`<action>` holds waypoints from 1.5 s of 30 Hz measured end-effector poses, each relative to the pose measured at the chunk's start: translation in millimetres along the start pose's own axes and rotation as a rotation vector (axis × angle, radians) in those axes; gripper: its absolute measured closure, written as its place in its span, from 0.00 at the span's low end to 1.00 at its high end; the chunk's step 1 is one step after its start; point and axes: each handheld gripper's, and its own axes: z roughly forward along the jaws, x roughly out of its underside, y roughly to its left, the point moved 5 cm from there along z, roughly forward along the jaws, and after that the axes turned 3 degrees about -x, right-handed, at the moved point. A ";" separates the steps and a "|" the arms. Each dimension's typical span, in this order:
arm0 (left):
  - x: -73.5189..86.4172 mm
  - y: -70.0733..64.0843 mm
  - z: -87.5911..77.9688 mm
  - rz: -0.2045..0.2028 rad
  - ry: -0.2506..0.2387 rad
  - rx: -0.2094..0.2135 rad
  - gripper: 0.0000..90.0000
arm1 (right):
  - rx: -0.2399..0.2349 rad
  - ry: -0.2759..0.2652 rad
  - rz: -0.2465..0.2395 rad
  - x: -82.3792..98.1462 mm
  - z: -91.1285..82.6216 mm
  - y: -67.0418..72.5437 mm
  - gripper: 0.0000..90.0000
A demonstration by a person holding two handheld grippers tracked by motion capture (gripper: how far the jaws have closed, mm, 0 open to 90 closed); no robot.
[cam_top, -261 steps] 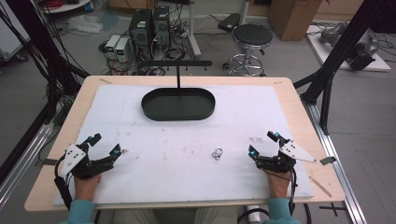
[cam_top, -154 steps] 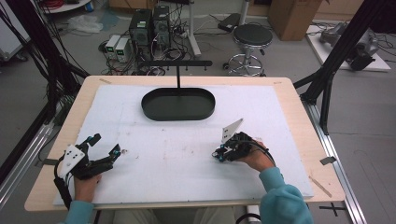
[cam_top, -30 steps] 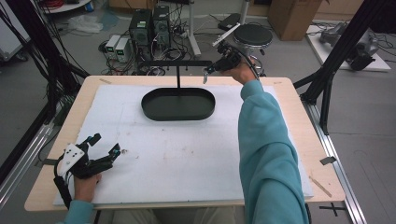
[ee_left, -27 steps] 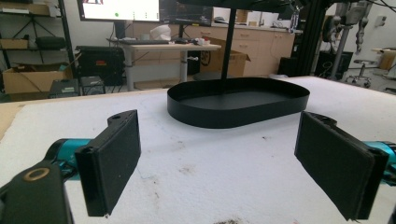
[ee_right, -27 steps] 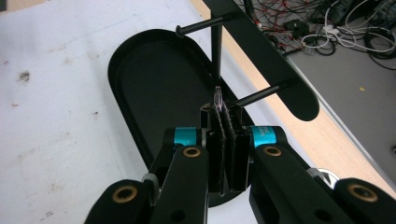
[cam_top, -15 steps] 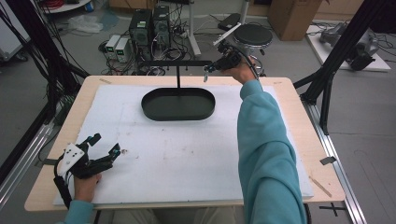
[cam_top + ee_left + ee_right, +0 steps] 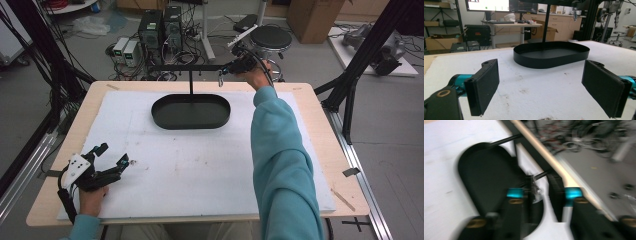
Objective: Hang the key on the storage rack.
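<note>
small trinket [image 7: 535,191] between right gripper [image 7: 541,192] jaws

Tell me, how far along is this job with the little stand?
Seemingly near the end. The right gripper is at the right end of the stand's bar, a small shiny piece dangling beside it, above the black tray. Whether it is hooked and released is too blurred to tell. The left gripper rests open.

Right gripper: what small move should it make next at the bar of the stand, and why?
Probably a slow retreat of the right gripper from the crossbar, watching the small shiny piece. That piece dangles at the bar's right end, above the black tray. The blurred right gripper view shows a gap between the fingers, so the grip is unclear.
</note>
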 end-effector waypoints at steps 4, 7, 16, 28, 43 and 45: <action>0.0 0.8 -0.1 -0.001 0.001 -0.001 0.17 | 0.031 -0.029 0.051 0.8 -7.5 -2.3 0.37; 0.0 0.6 0.0 -0.002 0.001 -0.003 0.17 | 0.057 -0.081 0.086 3.2 -17.7 -1.5 0.09; 0.1 -0.4 -0.1 0.006 -0.002 -0.001 0.17 | 0.053 -0.252 0.070 28.2 -72.2 17.3 0.01; 0.0 -1.7 -0.4 0.013 -0.011 -0.005 0.17 | 0.018 -0.460 0.054 144.5 -126.0 80.7 0.01; 0.1 -1.3 0.0 0.016 -0.003 -0.006 0.16 | 0.058 -0.638 0.118 254.1 -114.4 126.6 0.01; 0.2 -1.2 0.3 0.016 0.000 -0.008 0.17 | 0.072 -0.657 0.143 266.9 -111.1 129.1 0.01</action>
